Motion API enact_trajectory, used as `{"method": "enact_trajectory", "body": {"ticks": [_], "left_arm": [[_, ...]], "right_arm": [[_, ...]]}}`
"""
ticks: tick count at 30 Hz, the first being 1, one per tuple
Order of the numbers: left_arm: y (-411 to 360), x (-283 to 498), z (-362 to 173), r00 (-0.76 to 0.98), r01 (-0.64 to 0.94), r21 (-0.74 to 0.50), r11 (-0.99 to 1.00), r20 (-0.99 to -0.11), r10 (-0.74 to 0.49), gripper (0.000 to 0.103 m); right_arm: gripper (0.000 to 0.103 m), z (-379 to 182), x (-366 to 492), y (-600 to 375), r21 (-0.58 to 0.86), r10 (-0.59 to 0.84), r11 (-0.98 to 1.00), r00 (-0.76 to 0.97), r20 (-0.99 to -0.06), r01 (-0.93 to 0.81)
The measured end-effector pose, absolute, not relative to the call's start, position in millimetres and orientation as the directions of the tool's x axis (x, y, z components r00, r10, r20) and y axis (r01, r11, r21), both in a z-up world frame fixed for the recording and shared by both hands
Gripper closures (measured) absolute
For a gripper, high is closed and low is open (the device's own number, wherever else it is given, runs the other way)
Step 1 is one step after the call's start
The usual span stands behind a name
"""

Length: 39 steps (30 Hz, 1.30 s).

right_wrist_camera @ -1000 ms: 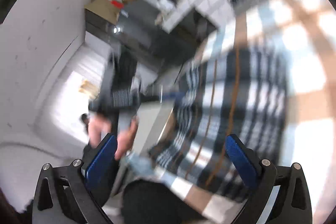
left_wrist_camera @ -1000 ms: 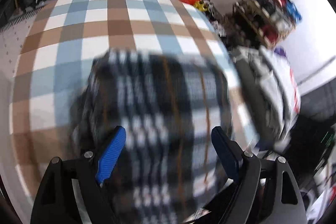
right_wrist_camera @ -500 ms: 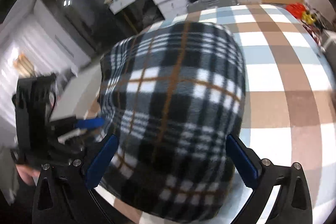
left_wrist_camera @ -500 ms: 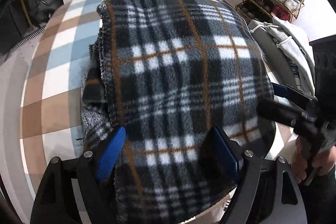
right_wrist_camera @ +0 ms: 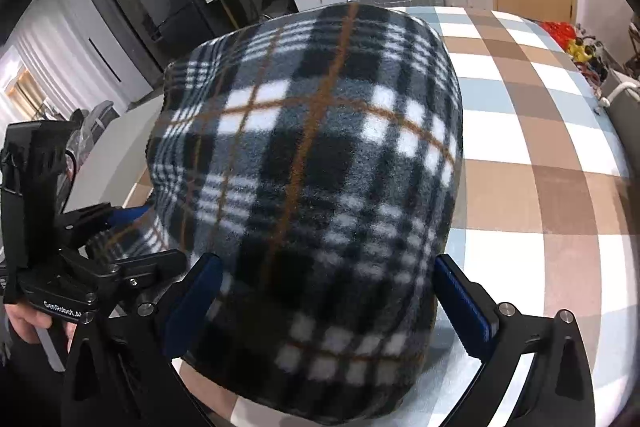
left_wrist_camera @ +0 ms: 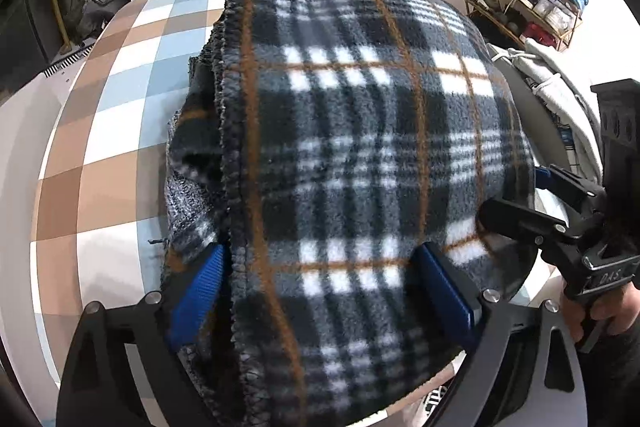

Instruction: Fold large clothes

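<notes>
Grippers angle steeply down over the plaid fleece garment [left_wrist_camera: 360, 155], which lies folded on the checked tablecloth [left_wrist_camera: 120, 131]. Left gripper [left_wrist_camera: 324, 291]: jaws have just been opening and stand spread, the near fleece edge between the blue pads [left_wrist_camera: 200, 291] without being pinched. Right gripper [right_wrist_camera: 328, 303]: jaws spread wide astride the fleece, no grip visible. At 3 o'clock in the left view, a hand [left_wrist_camera: 600, 311] holds the right tool, partly cut off. The fleece hides the near table edge.

A folded plaid fleece garment [left_wrist_camera: 360, 155] lies on the checkered table [left_wrist_camera: 120, 131].
</notes>
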<state>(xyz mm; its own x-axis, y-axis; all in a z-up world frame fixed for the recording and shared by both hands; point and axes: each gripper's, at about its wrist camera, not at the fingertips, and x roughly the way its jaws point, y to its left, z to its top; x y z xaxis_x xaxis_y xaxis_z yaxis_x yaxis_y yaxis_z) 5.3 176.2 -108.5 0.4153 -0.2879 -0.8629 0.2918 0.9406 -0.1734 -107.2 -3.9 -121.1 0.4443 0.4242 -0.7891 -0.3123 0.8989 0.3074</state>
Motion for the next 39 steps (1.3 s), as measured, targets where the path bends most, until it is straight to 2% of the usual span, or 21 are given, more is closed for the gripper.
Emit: {"method": "enact_trajectory", "body": {"ticks": [3, 7, 12, 18, 22, 24, 29, 35, 39], "left_arm": [[171, 4, -110, 0.425, 0.289, -0.146, 0.946, -0.866, -0.263, 0.009], [170, 7, -116, 0.421, 0.272, -0.143, 0.952, -0.871, -0.251, 0.001], [174, 3, -115, 0.452, 0.285, -0.152, 0.946, -0.850, -0.272, 0.001], [188, 1, -97, 0.416, 0.291, -0.225, 0.930, -0.845, -0.335, 0.001], [207, 7, -82, 0.362, 0.266, -0.355, 0.897, -0.825, -0.434, 0.001], [215, 15, -79, 0.329, 0.243, -0.401, 0.883, -0.823, -0.464, 0.001], [215, 37, -83, 0.258, 0.201, -0.323, 0.925, -0.893, -0.368, 0.001], [218, 68, -118, 0.073, 0.144, -0.445, 0.884, -0.886, -0.458, 0.001], [219, 79, -139, 0.001, 0.109, -0.554, 0.825, -0.830, -0.558, 0.001]], "right_arm": [[0.000, -122, -110, 3, 0.266, 0.396, 0.907, 0.448, -0.801, -0.325], [0.000, -123, -113, 6, 0.243, 0.377, 0.913, 0.450, -0.809, -0.327], [0.000, -123, -112, 3, 0.256, 0.387, 0.911, 0.456, -0.802, -0.323], [0.000, -120, -112, -29, 0.427, 0.518, 0.855, 0.439, -0.735, -0.294], [0.000, -117, -111, -52, 0.535, 0.585, 0.808, 0.439, -0.682, -0.246], [0.000, -116, -109, -58, 0.557, 0.595, 0.798, 0.441, -0.672, -0.230], [0.000, -120, -103, -66, 0.589, 0.608, 0.784, 0.429, -0.668, -0.193], [0.000, -127, -98, -69, 0.606, 0.617, 0.776, 0.405, -0.674, -0.174], [0.000, -131, -96, -69, 0.610, 0.622, 0.774, 0.393, -0.678, -0.172]]}}
